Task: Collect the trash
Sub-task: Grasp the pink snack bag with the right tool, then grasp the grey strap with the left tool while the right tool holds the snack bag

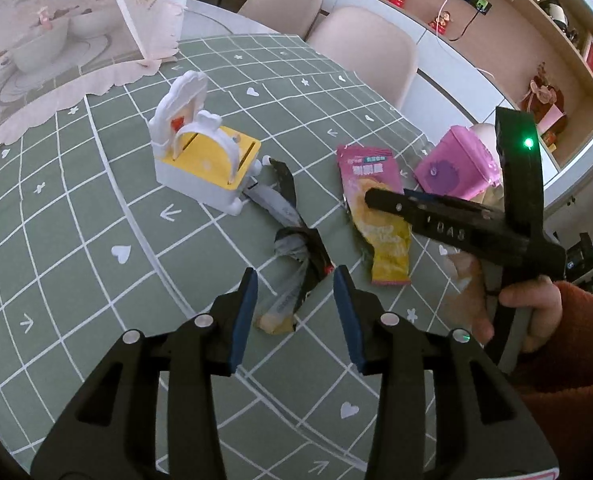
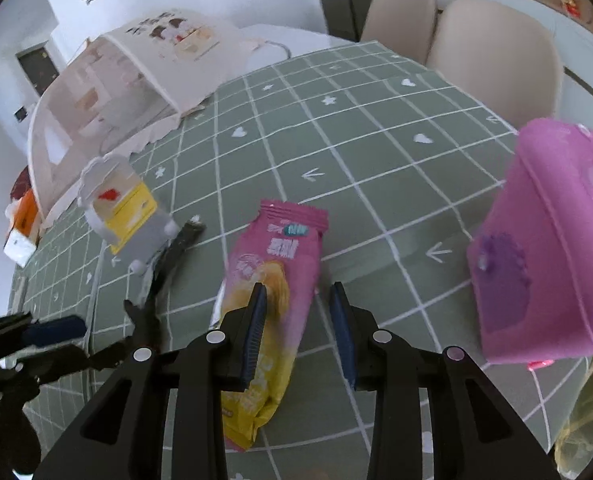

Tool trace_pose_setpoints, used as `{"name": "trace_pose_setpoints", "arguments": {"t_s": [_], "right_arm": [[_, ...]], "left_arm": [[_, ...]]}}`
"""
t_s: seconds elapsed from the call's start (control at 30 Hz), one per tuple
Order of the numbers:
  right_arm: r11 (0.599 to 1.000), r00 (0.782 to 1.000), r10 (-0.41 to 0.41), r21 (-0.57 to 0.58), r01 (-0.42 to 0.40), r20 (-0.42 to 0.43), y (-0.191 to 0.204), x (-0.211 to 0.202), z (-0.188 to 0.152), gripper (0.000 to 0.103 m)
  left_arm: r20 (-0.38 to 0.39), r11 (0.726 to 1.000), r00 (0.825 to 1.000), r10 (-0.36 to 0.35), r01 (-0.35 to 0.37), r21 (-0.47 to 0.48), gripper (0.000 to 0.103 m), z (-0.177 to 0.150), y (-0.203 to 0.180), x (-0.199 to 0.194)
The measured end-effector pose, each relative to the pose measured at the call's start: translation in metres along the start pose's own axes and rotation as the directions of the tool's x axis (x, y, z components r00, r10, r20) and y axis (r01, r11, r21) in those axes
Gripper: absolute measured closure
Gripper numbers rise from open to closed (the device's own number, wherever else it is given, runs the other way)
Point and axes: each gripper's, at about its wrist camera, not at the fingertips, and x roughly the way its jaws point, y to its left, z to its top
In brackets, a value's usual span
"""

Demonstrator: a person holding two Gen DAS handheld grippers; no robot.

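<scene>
From where I sit, little of the collecting looks done: on the left of the green checked counter (image 1: 96,216) stands a white and yellow toy box (image 1: 204,160), and just right of it the twisted black and grey wrapper (image 1: 292,240) lies flat, uncollected. My left gripper (image 1: 294,312) hangs over its near end, jaws partly open with nothing clamped; the wrapper's tail runs into the gap between the blue pads, but I see no pad pressing on it.

Further right lies the pink and yellow snack packet (image 2: 272,300), also flat on the counter. My right gripper (image 2: 298,332) hovers above it, jaws partly apart and empty. In the right wrist view the left pad overlaps the packet's middle while the right pad stands just off its edge, so the packet is not centred between them. I cannot tell whether the pads touch it.

At the far right the pink bin (image 2: 548,252) leans tilted, near the packet. I judge it the place for the trash, and both pieces are left to go in.
</scene>
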Motion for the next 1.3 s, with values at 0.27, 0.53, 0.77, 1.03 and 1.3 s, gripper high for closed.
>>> {"name": "trace_pose_setpoints", "arguments": {"t_s": [0.27, 0.53, 0.77, 1.03, 1.3], "right_arm": [[0.995, 0.998, -0.050, -0.080, 0.053, 0.035, 0.004, -0.033, -0.011, 0.095], [0.997, 0.995, -0.078, -0.004, 0.078, 0.059, -0.019, -0.069, -0.030, 0.095], [0.997, 0.995, -0.072, 0.032, 0.070, 0.071, -0.028, -0.082, -0.042, 0.095], [0.997, 0.987, -0.076, 0.035, 0.071, 0.145, -0.030, -0.113, -0.028, 0.095], [0.996, 0.946, -0.094, 0.025, 0.091, 0.309, -0.037, -0.181, 0.004, 0.095]], "left_arm": [[-0.012, 0.998, 1.000, 0.016, -0.016, -0.061, 0.065, 0.014, -0.002, 0.020], [-0.051, 0.991, 0.992, 0.111, -0.115, -0.067, 0.065, 0.026, -0.015, 0.048], [-0.050, 0.991, 0.991, 0.125, -0.127, -0.036, 0.072, 0.024, -0.024, 0.052], [0.059, 0.996, 0.994, 0.090, -0.091, 0.011, 0.074, 0.042, -0.046, 0.015], [0.290, 0.994, 0.957, 0.025, -0.054, 0.093, 0.074, 0.098, -0.096, -0.060]]}}
